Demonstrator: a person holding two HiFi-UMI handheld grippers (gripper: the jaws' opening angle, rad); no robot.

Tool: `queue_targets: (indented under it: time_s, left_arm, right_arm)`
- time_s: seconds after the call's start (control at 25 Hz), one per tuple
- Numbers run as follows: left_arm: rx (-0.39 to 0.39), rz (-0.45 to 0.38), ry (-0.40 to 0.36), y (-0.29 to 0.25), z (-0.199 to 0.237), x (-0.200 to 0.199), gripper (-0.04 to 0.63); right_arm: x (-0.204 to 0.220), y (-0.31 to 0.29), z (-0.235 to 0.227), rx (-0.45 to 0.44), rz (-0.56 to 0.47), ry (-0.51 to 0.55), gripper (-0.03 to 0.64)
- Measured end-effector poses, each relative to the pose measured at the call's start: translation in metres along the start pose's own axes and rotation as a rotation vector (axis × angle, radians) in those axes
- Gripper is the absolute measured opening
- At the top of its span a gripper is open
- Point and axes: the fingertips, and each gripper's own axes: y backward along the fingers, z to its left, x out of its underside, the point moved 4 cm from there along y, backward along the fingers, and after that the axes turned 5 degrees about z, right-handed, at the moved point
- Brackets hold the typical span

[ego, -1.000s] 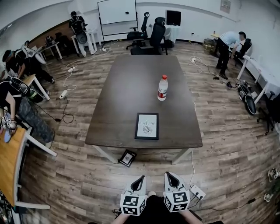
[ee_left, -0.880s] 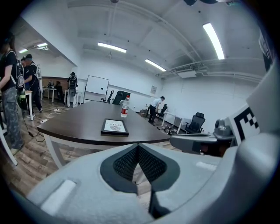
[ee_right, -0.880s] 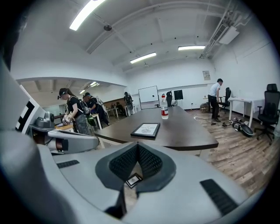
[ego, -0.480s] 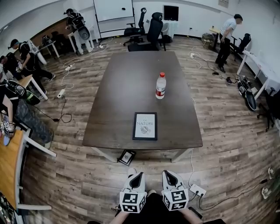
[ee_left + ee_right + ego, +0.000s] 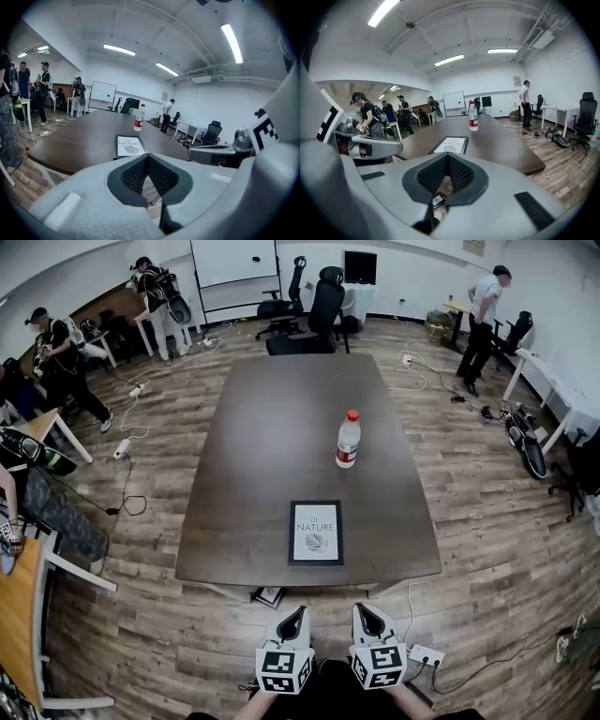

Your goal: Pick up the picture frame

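Wood-plank floor (image 5: 487,521), white walls, whiteboard (image 5: 234,261), office chairs (image 5: 323,306).

A black rectangular picture frame (image 5: 316,532) is lying on the dark wooden tabletop (image 5: 262,446) near its front edge; a clear plastic bottle (image 5: 348,440) is standing behind it, slightly right.

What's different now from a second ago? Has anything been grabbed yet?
Both the left gripper and right gripper have come closer to the table, side by side. Nothing was grabbed: both stay shut and empty. The picture frame still lies flat, the bottle upright beyond it.
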Motion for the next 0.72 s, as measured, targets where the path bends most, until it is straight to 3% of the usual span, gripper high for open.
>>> queue_targets:
  time_s: [0.72]
  left_arm:
    - [0.166, 0.065, -0.068, -0.094, 0.104, -0.069, 0.009]
  right_arm:
    - [-0.059, -0.119, 0.014, 0.161, 0.029, -0.062, 0.006]
